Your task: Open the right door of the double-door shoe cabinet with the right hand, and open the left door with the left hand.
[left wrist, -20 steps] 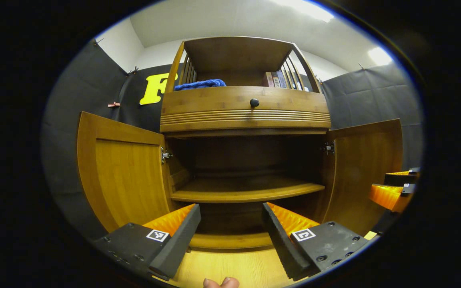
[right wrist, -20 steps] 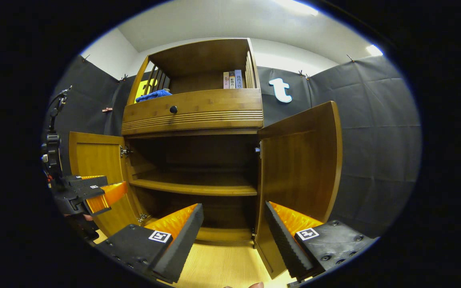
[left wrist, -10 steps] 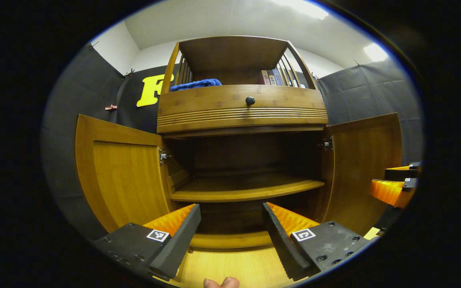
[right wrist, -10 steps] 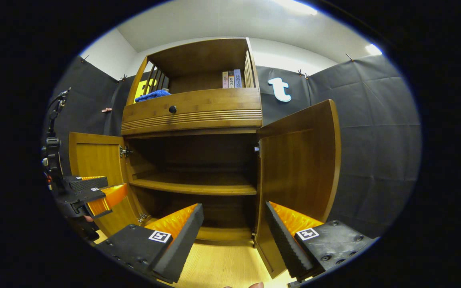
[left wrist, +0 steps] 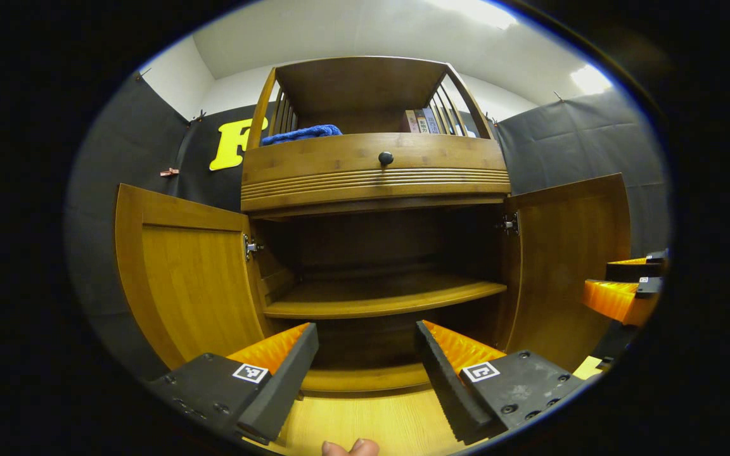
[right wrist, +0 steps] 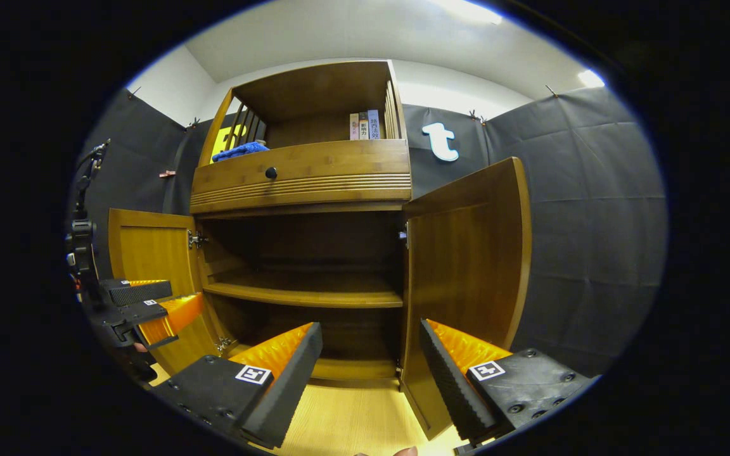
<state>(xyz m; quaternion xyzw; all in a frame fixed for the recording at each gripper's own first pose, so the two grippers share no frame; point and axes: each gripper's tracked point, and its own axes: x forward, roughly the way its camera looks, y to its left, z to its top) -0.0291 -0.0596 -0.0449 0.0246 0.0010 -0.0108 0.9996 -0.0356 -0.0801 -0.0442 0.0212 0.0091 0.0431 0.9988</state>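
The fingers of the left gripper [left wrist: 362, 354] and right gripper [right wrist: 368, 354] are spread, nothing held. The cabinet [left wrist: 374, 171] is seen with right door [right wrist: 463, 266] and left door [left wrist: 191, 272] swung wide; the task seems done, little apparently left.

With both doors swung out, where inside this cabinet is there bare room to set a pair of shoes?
The middle shelf, between the left door and right door, lies bare. The cabinet floor beneath it looks bare too, though dim. The top shelf is crowded: a blue cloth at one end, books at the other.
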